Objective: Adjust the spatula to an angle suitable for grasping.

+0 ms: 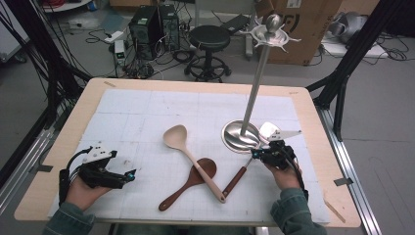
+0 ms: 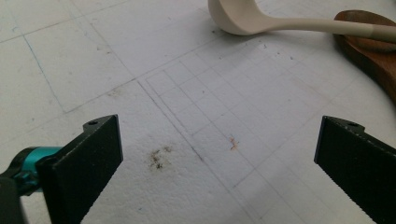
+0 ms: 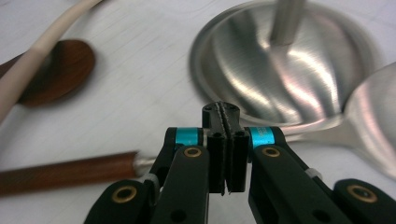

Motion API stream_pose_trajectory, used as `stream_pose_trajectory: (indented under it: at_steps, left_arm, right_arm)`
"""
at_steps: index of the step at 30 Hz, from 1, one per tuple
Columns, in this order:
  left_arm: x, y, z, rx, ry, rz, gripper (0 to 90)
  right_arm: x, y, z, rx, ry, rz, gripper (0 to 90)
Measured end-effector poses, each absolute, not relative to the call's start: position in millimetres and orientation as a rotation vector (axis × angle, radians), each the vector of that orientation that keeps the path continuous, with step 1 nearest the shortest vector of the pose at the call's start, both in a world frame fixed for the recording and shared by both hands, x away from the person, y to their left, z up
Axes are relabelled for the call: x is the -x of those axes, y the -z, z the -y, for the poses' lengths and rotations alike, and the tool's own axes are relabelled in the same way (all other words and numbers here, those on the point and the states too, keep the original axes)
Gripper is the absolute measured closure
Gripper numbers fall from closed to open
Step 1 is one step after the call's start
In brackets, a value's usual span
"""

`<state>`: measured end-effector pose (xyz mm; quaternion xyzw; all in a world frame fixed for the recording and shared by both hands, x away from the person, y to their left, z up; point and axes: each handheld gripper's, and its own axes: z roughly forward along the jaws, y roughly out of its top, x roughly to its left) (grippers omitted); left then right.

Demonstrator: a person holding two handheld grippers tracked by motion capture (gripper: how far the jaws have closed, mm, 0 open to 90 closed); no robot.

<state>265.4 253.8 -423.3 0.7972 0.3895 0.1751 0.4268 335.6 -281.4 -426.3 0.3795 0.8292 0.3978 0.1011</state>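
Now, from the high view I see my right gripper (image 1: 258, 152) near the right side of the table (image 1: 63, 142), just beside the round base of the metal stand (image 1: 240, 136). Its jaws are pinched tight on the thin metal neck of the steel spoon (image 1: 247, 164), which has a red-brown handle pointing toward me and a shiny bowl lying against the stand's base. My left gripper (image 1: 128, 175) sits low at the left, well apart from everything, with nothing in it. Between the two lie a cream spoon (image 1: 192, 160) and a dark wooden spoon (image 1: 190, 182), and the cream one crosses over the wooden one. In the left gripper view I see my left gripper (image 2: 215, 158) with its two black jaws far apart, and just the white mat (image 2: 196, 93) between them. The cream spoon (image 2: 280, 23) and the wooden spoon (image 2: 369, 46) are up at the top, well away. In the right gripper view my right gripper (image 3: 226, 149) has its jaws squeezed together, with the steel spoon (image 3: 327, 135) running across behind them, handle on one side and bowl on the other. The stand (image 3: 285, 65) is just past the jaws.
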Motion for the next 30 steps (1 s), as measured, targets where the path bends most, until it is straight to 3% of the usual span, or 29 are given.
stream_pose_trajectory:
  at_steps: [11,30]
  left_arm:
    - [-265.6,423.9,-253.7,-1.990,-0.434,-0.972,1.6]
    - [-266.3,424.5,-254.0,-1.992,-0.436,-0.976,1.6]
  right_arm:
    - [-364.5,433.2,292.8,-1.222,-1.118,-2.358,89.6]
    - [-374.2,441.6,293.0,-1.265,-1.018,-2.340,89.7]
